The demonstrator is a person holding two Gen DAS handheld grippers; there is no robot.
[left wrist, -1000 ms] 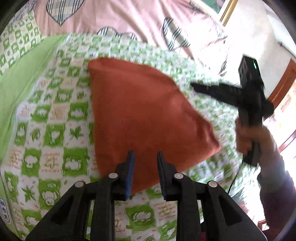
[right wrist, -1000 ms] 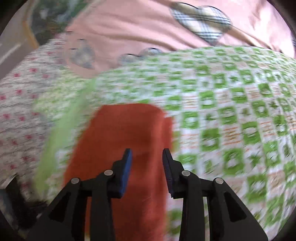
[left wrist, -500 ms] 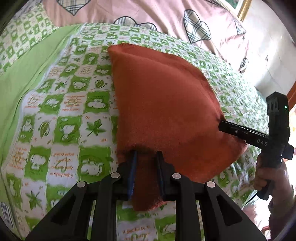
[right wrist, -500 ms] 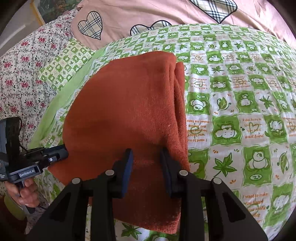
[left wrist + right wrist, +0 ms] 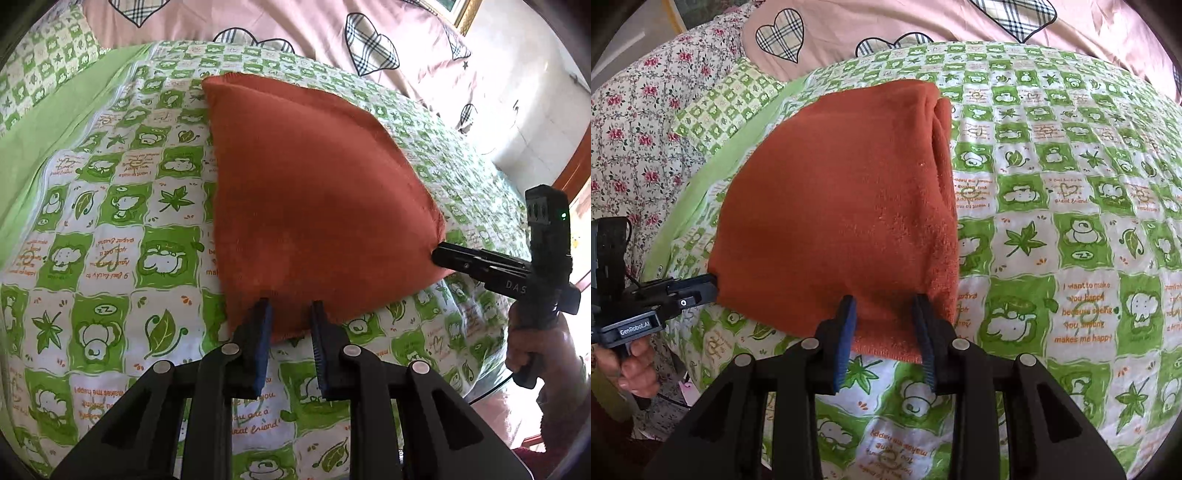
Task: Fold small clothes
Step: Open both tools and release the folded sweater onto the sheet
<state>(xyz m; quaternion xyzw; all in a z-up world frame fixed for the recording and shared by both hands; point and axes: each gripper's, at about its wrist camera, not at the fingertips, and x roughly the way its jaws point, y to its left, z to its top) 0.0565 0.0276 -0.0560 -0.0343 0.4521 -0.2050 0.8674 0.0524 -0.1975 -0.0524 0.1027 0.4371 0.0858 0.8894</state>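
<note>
A folded rust-orange terry cloth (image 5: 314, 192) (image 5: 842, 206) lies spread on the green checked bedsheet (image 5: 110, 221). My left gripper (image 5: 290, 314) pinches its near left corner, with fabric filling the narrow gap between the blue pads. The right wrist view shows that gripper (image 5: 713, 286) from the side at the cloth's left corner. My right gripper (image 5: 886, 306) is shut on the near right corner, beside the stacked folded edges (image 5: 942, 122). In the left wrist view its fingertips (image 5: 437, 254) meet the cloth's right point. The far edge rests flat on the bed.
A pink quilt with plaid hearts (image 5: 295, 22) (image 5: 923, 18) lies across the head of the bed. A floral pillow (image 5: 628, 129) sits at the left. A person's hands (image 5: 535, 343) (image 5: 631, 365) hold the gripper handles. Bare sheet (image 5: 1071, 221) stretches to the right.
Both grippers came down and closer to the bed with the cloth's near corners between their pads. The cloth has settled flatter on the sheet, and the left pads have narrowed on the fabric.
</note>
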